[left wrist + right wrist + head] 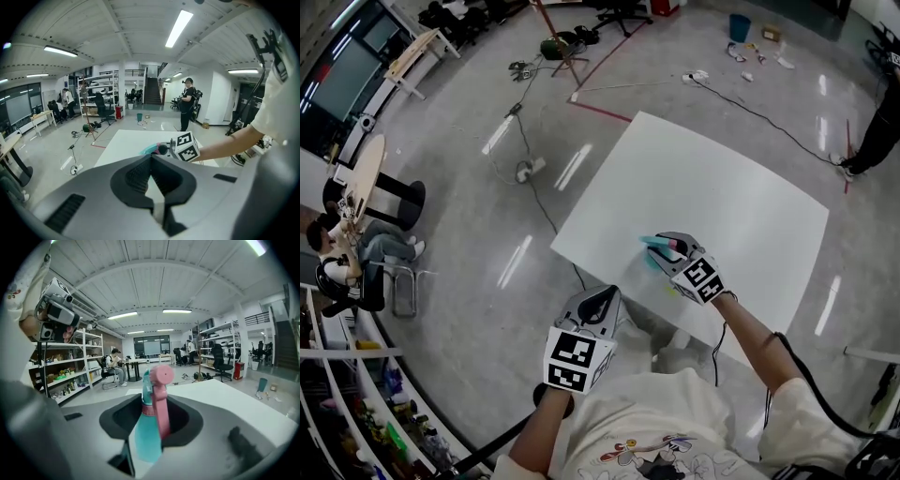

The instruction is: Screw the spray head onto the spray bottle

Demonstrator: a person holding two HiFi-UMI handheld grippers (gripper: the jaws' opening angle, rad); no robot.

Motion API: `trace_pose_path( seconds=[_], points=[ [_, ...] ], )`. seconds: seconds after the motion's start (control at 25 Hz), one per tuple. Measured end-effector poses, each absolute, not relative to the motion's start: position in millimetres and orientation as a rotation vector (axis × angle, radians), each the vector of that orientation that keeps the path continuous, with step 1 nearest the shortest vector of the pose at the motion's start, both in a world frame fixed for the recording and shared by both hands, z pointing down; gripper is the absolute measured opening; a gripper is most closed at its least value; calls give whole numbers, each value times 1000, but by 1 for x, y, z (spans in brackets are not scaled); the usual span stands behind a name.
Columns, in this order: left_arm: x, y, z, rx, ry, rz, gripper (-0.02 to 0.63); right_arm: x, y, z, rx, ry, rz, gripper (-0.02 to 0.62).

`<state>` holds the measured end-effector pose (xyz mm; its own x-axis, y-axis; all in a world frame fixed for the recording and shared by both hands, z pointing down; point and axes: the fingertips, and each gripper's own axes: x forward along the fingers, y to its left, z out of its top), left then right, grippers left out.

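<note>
A teal spray bottle [146, 439] with a pink spray head [160, 380] on its neck stands upright between the jaws of my right gripper [152, 425], which is shut on it. From the head view, that right gripper [667, 253] holds the bottle [651, 242] over the near part of the white table [722, 178]. My left gripper [602, 298] is off the table's near-left edge, close to my body. Its jaws are shut with nothing between them. In the left gripper view, past the left gripper [151, 157], the bottle [151, 149] shows beside the right gripper's marker cube [185, 146].
Cables and a power strip [530, 170] lie on the floor left of the table. A seated person [356, 253] and shelves [356, 412] are at the far left. Another person [877, 131] stands past the table's right side. A blue bucket [739, 26] stands far back.
</note>
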<state>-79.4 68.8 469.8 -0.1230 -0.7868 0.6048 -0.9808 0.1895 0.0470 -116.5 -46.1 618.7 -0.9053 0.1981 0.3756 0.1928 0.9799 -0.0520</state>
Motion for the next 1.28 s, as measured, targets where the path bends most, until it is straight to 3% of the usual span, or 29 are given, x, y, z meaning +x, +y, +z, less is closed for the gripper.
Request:
trace_pose_path(
  seconds=[0.32, 0.72, 1.16, 1.28],
  points=[
    [-72, 68, 476, 1669, -1944, 516, 8, -108, -31, 625, -357, -2697, 21, 140],
    [-55, 47, 486, 1662, -1965, 525, 8, -83, -54, 614, -391, -2707, -5, 204],
    [-43, 20, 464, 1618, -2004, 406, 8, -32, -65, 411, -406, -3003, -54, 214],
    [-46, 44, 450, 1637, -2033, 394, 8, -44, -23, 386, -451, -3027, -103, 139]
  ],
)
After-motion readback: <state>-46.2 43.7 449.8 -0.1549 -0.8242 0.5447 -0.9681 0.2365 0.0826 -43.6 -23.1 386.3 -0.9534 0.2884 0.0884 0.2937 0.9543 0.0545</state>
